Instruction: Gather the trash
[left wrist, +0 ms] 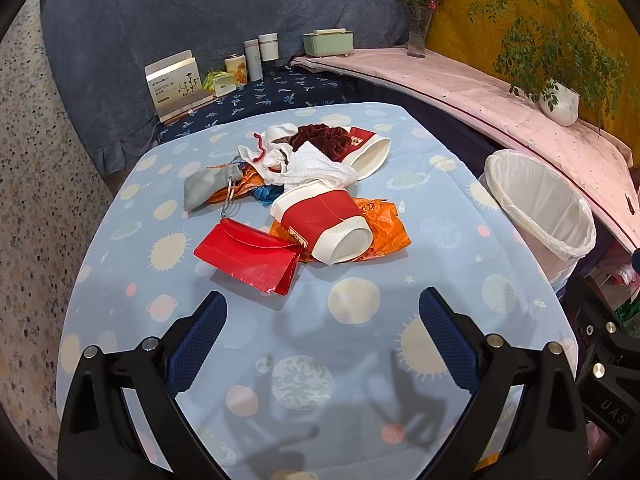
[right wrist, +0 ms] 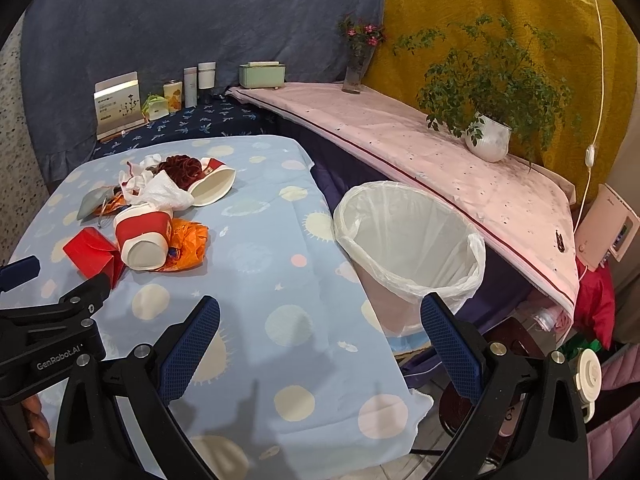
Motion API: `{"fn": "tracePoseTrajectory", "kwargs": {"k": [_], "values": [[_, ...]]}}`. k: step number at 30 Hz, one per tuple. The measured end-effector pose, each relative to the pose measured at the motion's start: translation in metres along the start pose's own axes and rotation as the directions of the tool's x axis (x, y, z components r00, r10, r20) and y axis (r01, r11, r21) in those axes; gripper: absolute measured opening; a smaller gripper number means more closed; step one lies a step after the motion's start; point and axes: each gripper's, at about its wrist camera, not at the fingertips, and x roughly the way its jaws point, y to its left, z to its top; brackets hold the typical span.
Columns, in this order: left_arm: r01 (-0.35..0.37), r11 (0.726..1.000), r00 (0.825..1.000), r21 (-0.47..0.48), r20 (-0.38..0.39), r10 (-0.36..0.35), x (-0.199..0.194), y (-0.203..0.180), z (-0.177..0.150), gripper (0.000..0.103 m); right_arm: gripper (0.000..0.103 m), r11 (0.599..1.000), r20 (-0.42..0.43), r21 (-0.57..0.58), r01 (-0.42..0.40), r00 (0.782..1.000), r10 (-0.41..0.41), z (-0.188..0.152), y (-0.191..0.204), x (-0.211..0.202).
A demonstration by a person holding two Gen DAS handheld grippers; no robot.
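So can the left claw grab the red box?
Probably yes. The left claw is open, and the red box lies just ahead on the pile's near edge, with only bare cloth between them.

A home room: patterned tablecloth (left wrist: 360,360), potted plant (right wrist: 488,140), flower vase (left wrist: 418,36), toiletries.
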Motion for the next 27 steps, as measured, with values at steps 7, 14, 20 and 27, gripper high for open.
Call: {"fn": "tracePoseTrajectory", "kwargs": {"k": [7, 14, 20, 27], "values": [[0.004, 1.0, 1.0, -0.001, -0.005, -0.004, -0.0002, -0.001, 0.0008, 0.092, 0.096, 1.0, 0.001, -0.001, 0.002, 1.0, -0.002, 0.0001, -0.0008, 0.0009], [0.001, 1.0, 1.0, -0.004, 0.0, -0.001, -0.001, -0.0014, 0.0006, 0.092, 0.096, 1.0, 0.001, 0.0, 0.002, 1.0, -0.002, 0.0, -0.0002, 0.0011], [-0.001, 1.0, 1.0, -0.006, 0.002, 0.001, -0.001, -0.0007, 0.0, 0.092, 0.096, 1.0, 0.001, -0.001, 0.005, 1.0, -0.005, -0.0004, 0.0001, 0.0012], [0.01, 1.0, 1.0, -0.01, -0.006, -0.01, 0.0005, 0.0019, -0.0006, 0.092, 0.096, 1.0, 0.002, 0.002, 0.01, 1.0, -0.01, -0.0002, -0.0005, 0.0015]]}}
